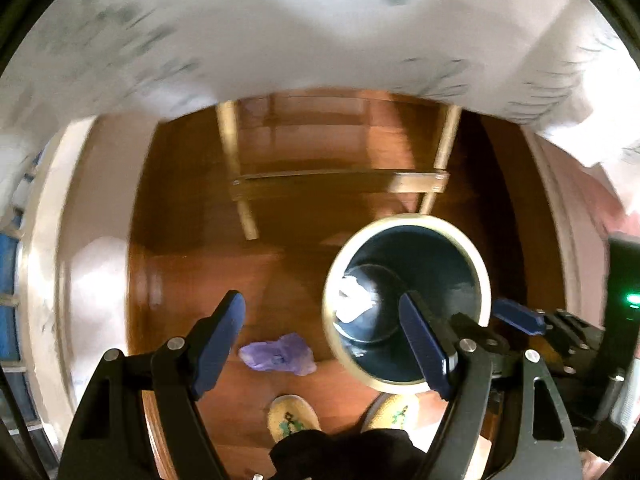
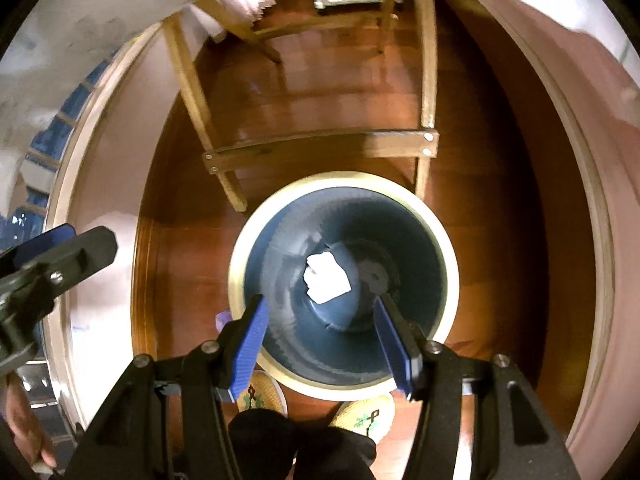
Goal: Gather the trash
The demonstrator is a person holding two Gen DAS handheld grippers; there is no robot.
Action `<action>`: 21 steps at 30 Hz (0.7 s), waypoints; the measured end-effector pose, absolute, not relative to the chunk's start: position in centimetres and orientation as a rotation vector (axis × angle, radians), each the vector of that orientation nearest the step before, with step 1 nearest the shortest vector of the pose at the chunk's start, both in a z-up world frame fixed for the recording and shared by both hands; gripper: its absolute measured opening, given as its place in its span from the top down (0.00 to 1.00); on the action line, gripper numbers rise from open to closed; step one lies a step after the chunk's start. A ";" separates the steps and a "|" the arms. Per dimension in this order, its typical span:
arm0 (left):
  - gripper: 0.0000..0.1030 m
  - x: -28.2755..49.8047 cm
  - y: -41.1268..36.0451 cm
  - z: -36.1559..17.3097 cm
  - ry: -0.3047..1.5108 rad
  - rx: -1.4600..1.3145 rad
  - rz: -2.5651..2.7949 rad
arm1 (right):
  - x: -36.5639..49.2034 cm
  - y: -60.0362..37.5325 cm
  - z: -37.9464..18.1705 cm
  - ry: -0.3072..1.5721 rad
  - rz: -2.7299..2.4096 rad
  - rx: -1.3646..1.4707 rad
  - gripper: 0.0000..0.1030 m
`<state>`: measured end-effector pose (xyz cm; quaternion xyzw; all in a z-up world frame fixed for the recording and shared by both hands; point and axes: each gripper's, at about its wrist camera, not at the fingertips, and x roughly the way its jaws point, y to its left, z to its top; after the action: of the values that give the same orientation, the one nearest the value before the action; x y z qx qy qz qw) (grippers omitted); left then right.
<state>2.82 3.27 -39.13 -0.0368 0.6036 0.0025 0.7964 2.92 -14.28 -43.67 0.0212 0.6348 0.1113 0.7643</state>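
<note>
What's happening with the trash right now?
Both grippers open, empty. White crumpled paper inside round blue bin. Purple crumpled wrapper on floor, unobstructed.

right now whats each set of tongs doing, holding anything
Left tongs: open, holding nothing, above the floor with the purple scrap below.
Right tongs: open, holding nothing, over the bin with the white paper inside.

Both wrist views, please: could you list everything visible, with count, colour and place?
bin: one, dark blue with cream rim, on the floor below the right gripper
paper wad: one, white, inside the bin
crumpled wrapper: one, purple, on the floor left of the bin
wooden frame: one, light wood, beyond the bin
floor: reddish-brown wood
slippers: two, cream, patterned, near the bin
left gripper: blue pads, open, empty
right gripper: blue pads, open, empty
</note>
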 end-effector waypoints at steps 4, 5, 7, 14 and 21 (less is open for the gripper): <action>0.25 1.4 5.9 -41.2 1.304 -0.156 0.040 | 2.6 -12.7 -43.9 1.349 0.289 0.019 0.46; 0.25 1.1 6.6 -42.1 1.309 -0.171 0.045 | 2.6 -12.3 -44.2 1.342 0.299 0.010 0.46; 0.25 0.6 7.6 -43.5 1.306 -0.186 0.064 | 2.5 -11.5 -44.9 1.329 0.312 -0.001 0.46; 0.27 -1.3 10.2 -49.8 1.309 -0.204 0.095 | 2.2 -9.8 -47.6 1.233 0.295 -0.009 0.46; 0.30 -2.5 11.6 -54.7 1.325 -0.183 0.060 | -2.3 -6.1 -48.5 1.120 0.400 -0.166 0.47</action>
<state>-2.47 11.55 -54.75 -0.0848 0.6142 0.0276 0.7841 -2.31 -6.10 -48.54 -0.0781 0.5269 0.1880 0.8252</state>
